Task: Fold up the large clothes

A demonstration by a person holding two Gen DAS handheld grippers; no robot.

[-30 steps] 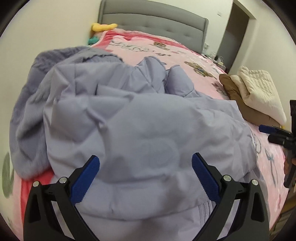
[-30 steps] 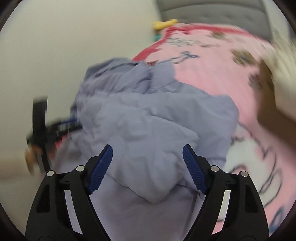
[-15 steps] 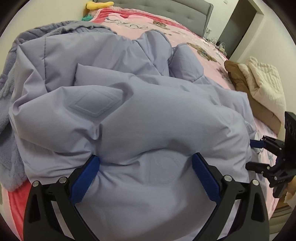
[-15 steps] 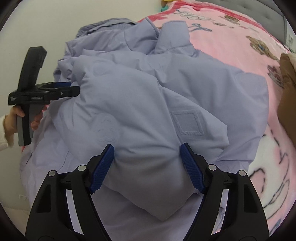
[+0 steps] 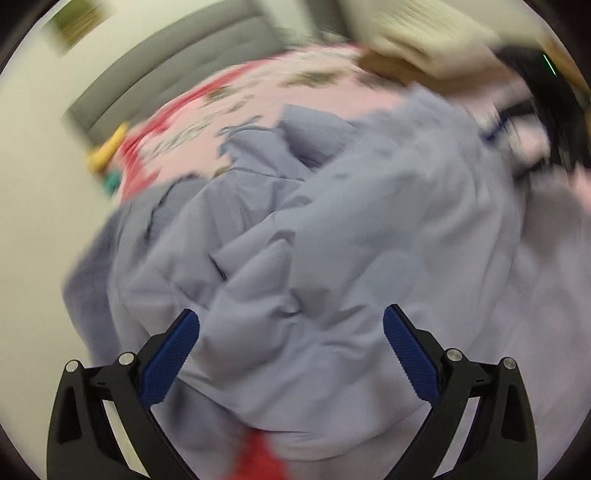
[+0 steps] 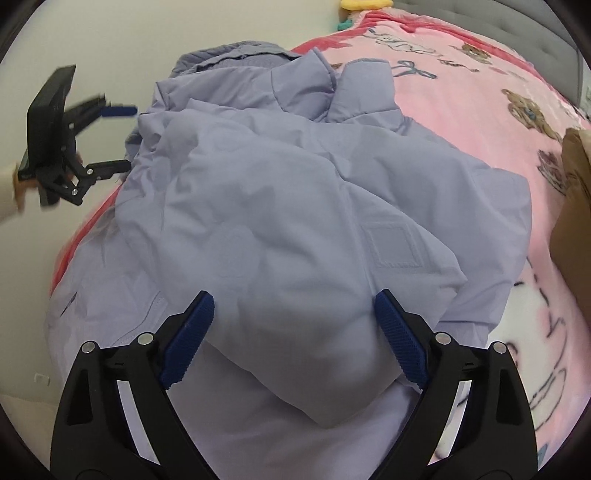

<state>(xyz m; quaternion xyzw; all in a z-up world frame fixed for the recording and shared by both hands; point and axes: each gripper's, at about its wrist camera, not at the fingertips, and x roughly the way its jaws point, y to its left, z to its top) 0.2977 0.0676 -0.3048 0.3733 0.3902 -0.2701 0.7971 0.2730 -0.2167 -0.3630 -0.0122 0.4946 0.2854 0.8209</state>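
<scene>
A lavender padded jacket (image 6: 295,206) lies rumpled on the pink bed cover (image 6: 461,74), collar toward the headboard. My right gripper (image 6: 295,321) points down at its near side. Its jaws are opening, and a bulging fold of the jacket sits between the blue pads (image 6: 192,325) without being pinched. My left gripper (image 5: 291,321) hangs open over the jacket (image 5: 369,221) in a blurred, tilted view. In the right wrist view the left gripper (image 6: 125,136) is open beside the jacket's left edge, a hand behind it. The right gripper (image 5: 509,122) is a dark smear at top right.
A grey headboard (image 5: 177,74) and a pale wall bound the bed at the far and left sides. A yellow toy (image 6: 364,3) lies near the headboard. Brown and cream folded blankets (image 6: 572,206) sit at the right edge of the bed.
The left gripper has rolled hard and drawn back from the jacket, blurring its view. The right gripper's jaws have spread wider around the fold, which has slackened.
</scene>
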